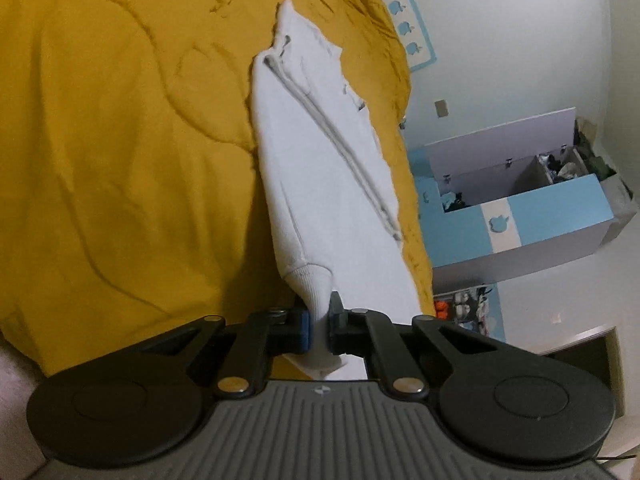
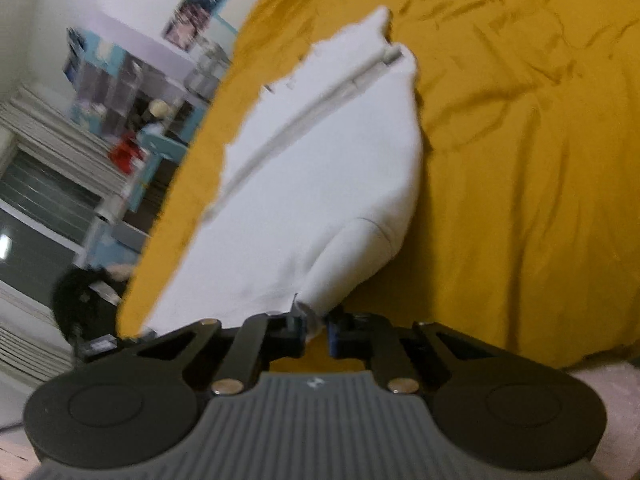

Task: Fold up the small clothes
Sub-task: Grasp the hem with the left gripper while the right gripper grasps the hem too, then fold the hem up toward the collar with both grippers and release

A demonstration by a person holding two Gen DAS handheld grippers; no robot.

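A small white garment (image 1: 320,152) with a grey zip line lies stretched across a mustard-yellow bed cover (image 1: 120,140). In the left wrist view my left gripper (image 1: 319,330) is shut on its ribbed cuff, which sticks out between the pads. From the right wrist view the same white garment (image 2: 320,168) runs away from me over the yellow cover (image 2: 520,160). My right gripper (image 2: 318,334) is shut on a near corner of the white cloth. Both near ends of the garment are lifted off the cover.
A blue and white toy chest (image 1: 532,216) with its lid up stands beyond the bed's right edge. A blue shelf unit (image 2: 120,92) and a window with blinds (image 2: 48,184) lie past the bed's left edge. A dark object (image 2: 84,304) sits low on the left.
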